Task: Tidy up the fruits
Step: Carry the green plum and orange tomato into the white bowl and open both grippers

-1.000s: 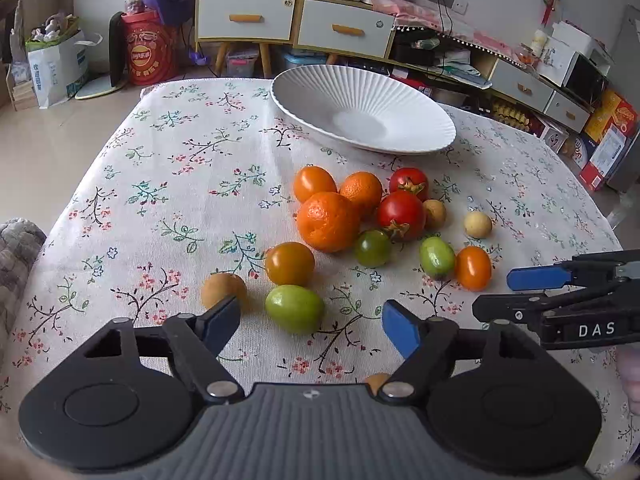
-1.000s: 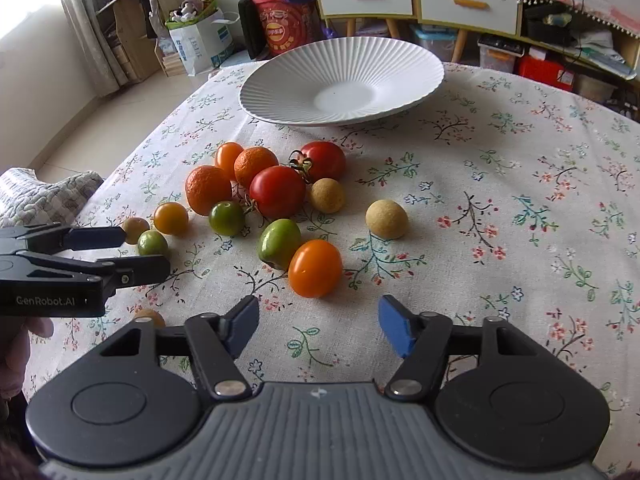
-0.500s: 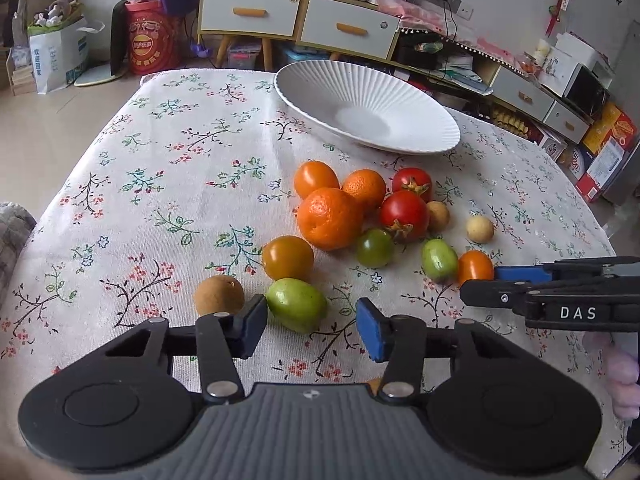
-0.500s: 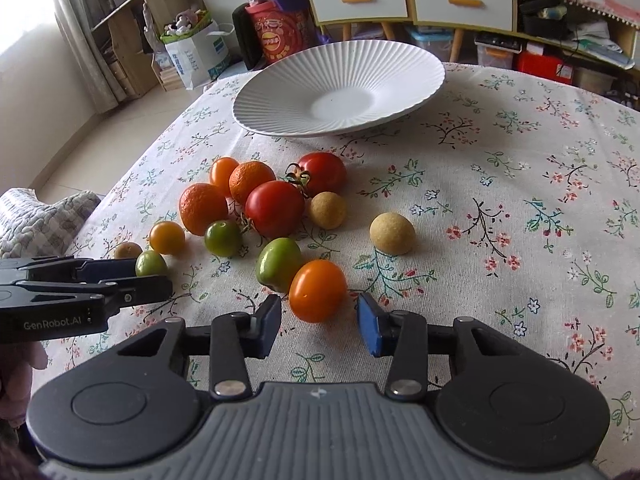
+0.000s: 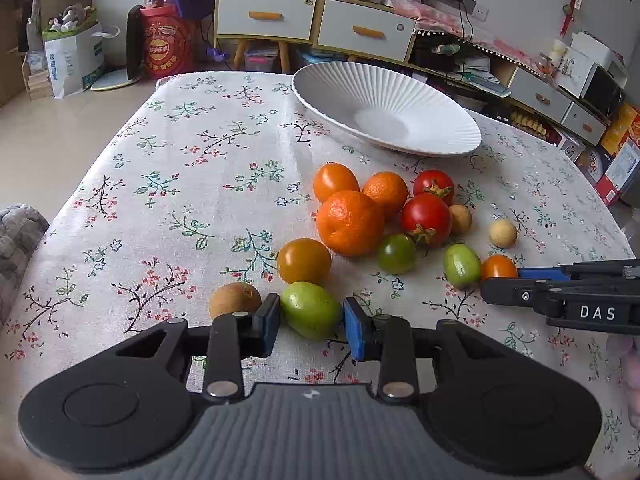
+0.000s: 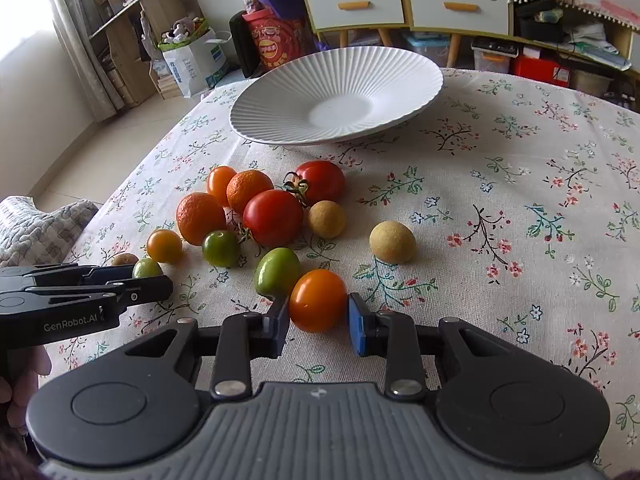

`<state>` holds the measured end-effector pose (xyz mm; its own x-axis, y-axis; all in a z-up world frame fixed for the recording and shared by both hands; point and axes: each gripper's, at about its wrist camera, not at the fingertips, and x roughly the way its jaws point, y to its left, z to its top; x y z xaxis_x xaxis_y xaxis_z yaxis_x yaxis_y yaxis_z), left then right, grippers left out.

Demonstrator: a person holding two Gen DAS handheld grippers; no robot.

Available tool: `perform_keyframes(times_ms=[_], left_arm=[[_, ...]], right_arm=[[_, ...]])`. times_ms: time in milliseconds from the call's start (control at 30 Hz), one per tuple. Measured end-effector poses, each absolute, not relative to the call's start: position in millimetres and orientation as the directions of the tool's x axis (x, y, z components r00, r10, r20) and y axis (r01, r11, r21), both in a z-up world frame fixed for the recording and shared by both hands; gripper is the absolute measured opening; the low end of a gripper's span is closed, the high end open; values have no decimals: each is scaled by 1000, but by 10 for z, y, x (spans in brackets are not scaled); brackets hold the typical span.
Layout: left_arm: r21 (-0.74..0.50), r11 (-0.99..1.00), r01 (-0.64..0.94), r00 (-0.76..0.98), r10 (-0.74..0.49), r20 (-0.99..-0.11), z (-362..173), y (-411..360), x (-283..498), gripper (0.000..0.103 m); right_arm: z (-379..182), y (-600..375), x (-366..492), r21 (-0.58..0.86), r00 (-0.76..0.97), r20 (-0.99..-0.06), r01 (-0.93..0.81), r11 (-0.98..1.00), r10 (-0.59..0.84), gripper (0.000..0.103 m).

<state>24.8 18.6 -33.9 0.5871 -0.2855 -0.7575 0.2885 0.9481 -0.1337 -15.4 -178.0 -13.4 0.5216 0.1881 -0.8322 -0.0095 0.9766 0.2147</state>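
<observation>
Several fruits lie in a cluster on the flowered tablecloth (image 5: 180,168), in front of an empty white ribbed plate (image 5: 384,108), which also shows in the right wrist view (image 6: 336,96). My left gripper (image 5: 310,322) is shut on a green oval fruit (image 5: 310,310) that rests on the cloth; a brown kiwi (image 5: 234,300) lies just left of it. My right gripper (image 6: 319,322) is shut on a small orange tomato (image 6: 318,300), also on the cloth, with a green fruit (image 6: 277,270) touching its left side. Oranges (image 5: 349,222) and red tomatoes (image 5: 426,218) sit behind.
Two beige round fruits (image 6: 392,240) lie right of the cluster. The left gripper shows at the left edge of the right wrist view (image 6: 80,296). Cabinets with drawers (image 5: 316,16), bags and boxes stand on the floor beyond the table's far edge.
Both grippers moved forward and closed: the left one onto the green oval fruit, the right one onto the orange tomato. The fruits have stayed on the cloth.
</observation>
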Motion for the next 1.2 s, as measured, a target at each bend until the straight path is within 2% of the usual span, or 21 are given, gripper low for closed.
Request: perform_keyframes(times_ms=[733, 1200], left_arm=[[-150, 941, 303, 614, -313, -725, -206, 179, 226, 32], [-167, 914, 371, 643, -382, -664, 82, 50, 265, 32]], right_arm=[[-18, -1784, -135, 224, 545, -817, -2, 975, 189, 27], [295, -1746, 75, 217, 595, -779, -40, 975, 198, 27]])
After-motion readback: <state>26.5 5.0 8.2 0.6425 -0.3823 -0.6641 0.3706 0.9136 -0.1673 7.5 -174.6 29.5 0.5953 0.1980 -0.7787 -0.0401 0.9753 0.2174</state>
